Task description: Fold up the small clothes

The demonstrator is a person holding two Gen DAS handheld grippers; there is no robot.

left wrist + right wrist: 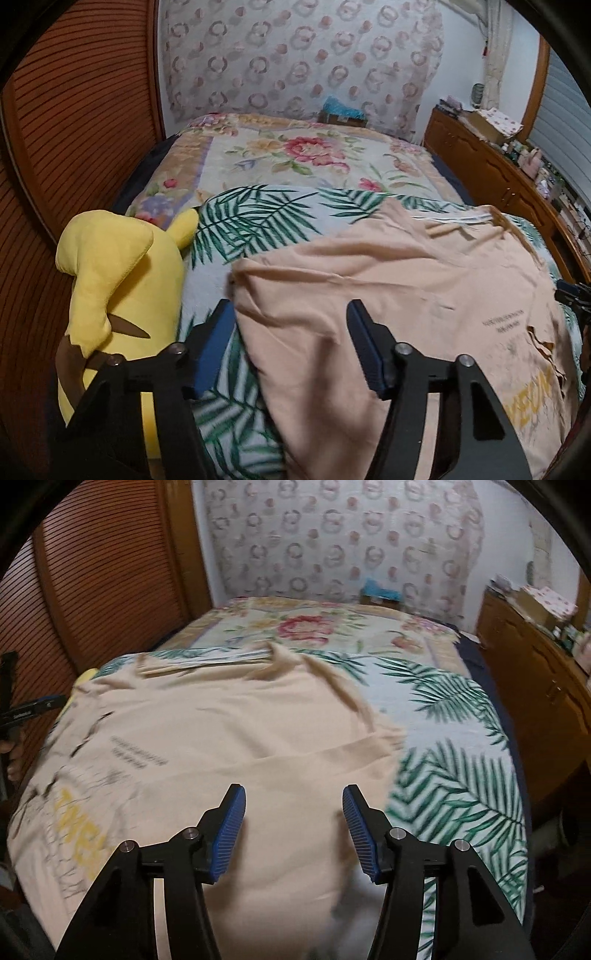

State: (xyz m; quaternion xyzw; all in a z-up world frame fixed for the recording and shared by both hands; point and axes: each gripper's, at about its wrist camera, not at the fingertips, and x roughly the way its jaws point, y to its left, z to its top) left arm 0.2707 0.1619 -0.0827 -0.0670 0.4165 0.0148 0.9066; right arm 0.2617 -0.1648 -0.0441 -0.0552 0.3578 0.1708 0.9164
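While a peach T-shirt (229, 716) is spread on the palm-print blanket (450, 716), both the left gripper (291, 332) and right gripper (293, 812) are held parted, nothing grasped

The shirt (388, 295) lies on the leaf blanket (258, 218), plush toy (122, 280) at its left.

The shirt (399, 295) print is too blurred to read. Shirt and plush (122, 295) are cut off by the frame's bottom edge.
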